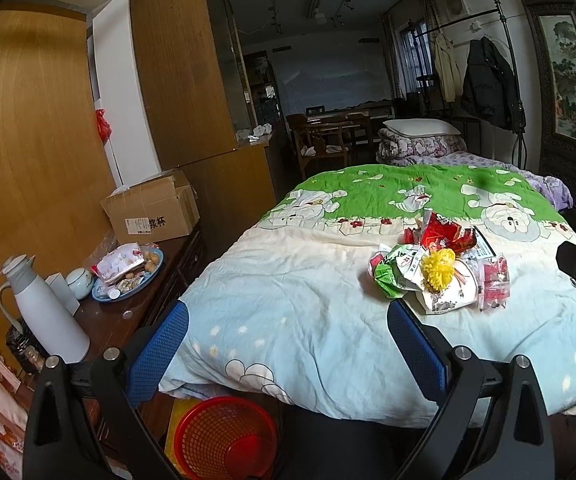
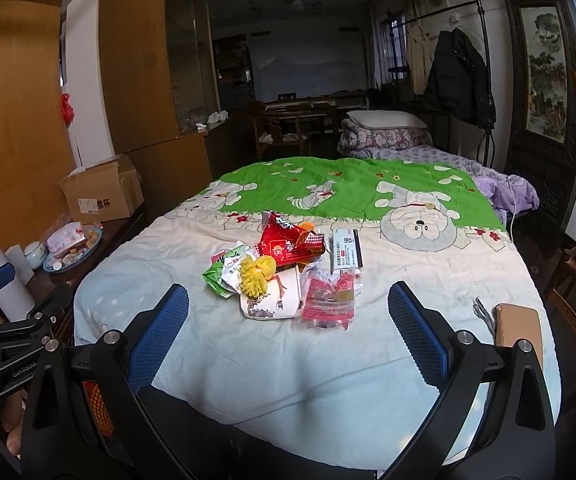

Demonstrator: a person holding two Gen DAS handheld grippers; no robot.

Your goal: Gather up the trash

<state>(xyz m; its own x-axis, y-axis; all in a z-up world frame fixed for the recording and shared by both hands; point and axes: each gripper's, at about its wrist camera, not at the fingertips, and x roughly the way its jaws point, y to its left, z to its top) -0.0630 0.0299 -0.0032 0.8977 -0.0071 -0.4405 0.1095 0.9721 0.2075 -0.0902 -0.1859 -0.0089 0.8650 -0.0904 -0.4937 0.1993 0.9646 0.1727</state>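
Trash [image 2: 284, 272] lies on quilt [image 2: 328, 360], beyond open right hand-held gripper [image 2: 288, 326].

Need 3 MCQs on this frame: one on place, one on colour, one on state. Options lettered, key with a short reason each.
1. Where does the pile of snack wrappers lie?
A. in the basket
B. on the bed quilt
C. on the side cabinet

2. What colour is the mesh waste basket on the floor at the foot of the bed?
A. red
B. blue
C. white

3. How do the left gripper and right gripper stand?
A. both shut on wrappers
B. left shut, right open
C. both open, holding nothing

Key: B, the wrappers sit on the pale part of the quilt in both views. A, the left wrist view shows red mesh below the bed edge. C, in each view the blue pads stand wide apart with only quilt between them.
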